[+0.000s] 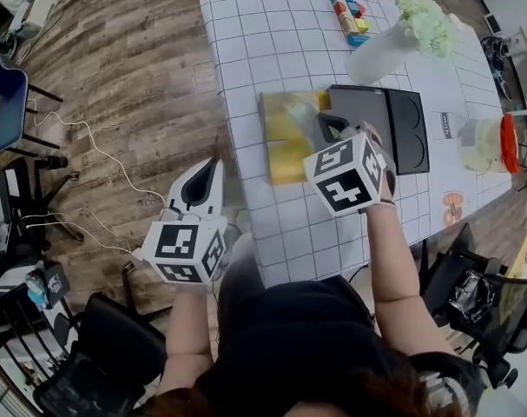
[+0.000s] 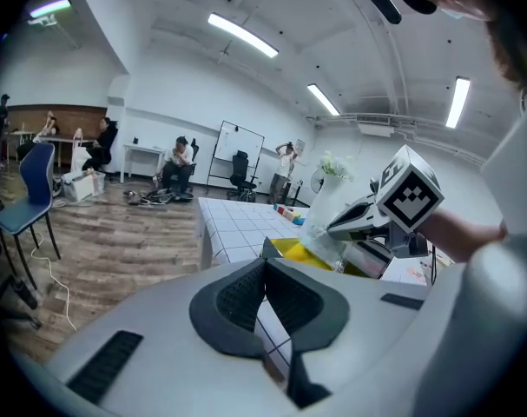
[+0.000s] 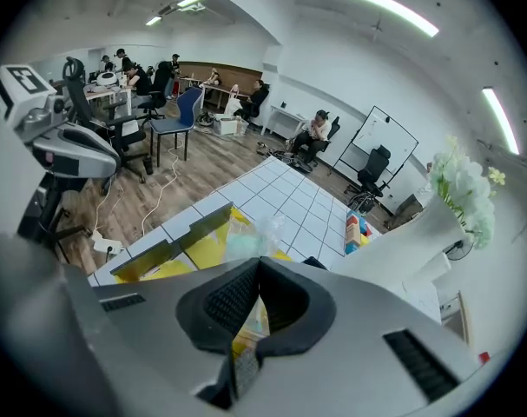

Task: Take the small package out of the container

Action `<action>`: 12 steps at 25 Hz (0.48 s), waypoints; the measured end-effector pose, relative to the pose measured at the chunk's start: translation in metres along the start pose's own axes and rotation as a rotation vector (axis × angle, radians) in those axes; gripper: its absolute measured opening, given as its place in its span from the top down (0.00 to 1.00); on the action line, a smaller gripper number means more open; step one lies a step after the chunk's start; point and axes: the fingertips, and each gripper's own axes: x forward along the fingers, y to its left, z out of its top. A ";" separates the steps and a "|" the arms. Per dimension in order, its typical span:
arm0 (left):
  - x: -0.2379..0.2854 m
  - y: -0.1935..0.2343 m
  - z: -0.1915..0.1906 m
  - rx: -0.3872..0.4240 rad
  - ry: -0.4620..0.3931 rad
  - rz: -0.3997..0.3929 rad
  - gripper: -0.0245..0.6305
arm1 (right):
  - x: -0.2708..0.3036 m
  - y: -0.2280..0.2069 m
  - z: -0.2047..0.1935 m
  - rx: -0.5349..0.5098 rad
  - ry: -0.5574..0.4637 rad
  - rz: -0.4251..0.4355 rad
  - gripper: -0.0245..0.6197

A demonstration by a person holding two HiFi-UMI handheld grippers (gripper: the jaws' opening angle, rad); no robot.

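Note:
A yellow open container (image 1: 283, 142) stands on the white gridded table (image 1: 246, 42). My right gripper (image 1: 331, 124) hangs over the container's right side, shut on a small clear plastic package (image 3: 253, 235) that sticks out past its tips. In the left gripper view, the package (image 2: 326, 237) hangs from the right gripper above the container (image 2: 291, 250). My left gripper (image 1: 204, 179) is off the table's left edge over the wooden floor. Its jaws meet with nothing between them (image 2: 265, 263).
A black tray (image 1: 393, 129) lies just right of the container. Behind it stand a white vase with pale green flowers (image 1: 386, 43) and coloured blocks (image 1: 350, 14). A tub with an orange lid (image 1: 489, 142) is at the right edge. Chairs and cables cover the floor at left.

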 end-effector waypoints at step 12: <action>-0.037 -0.030 0.023 0.065 -0.066 0.057 0.92 | -0.060 -0.005 -0.015 0.033 -0.130 -0.049 0.94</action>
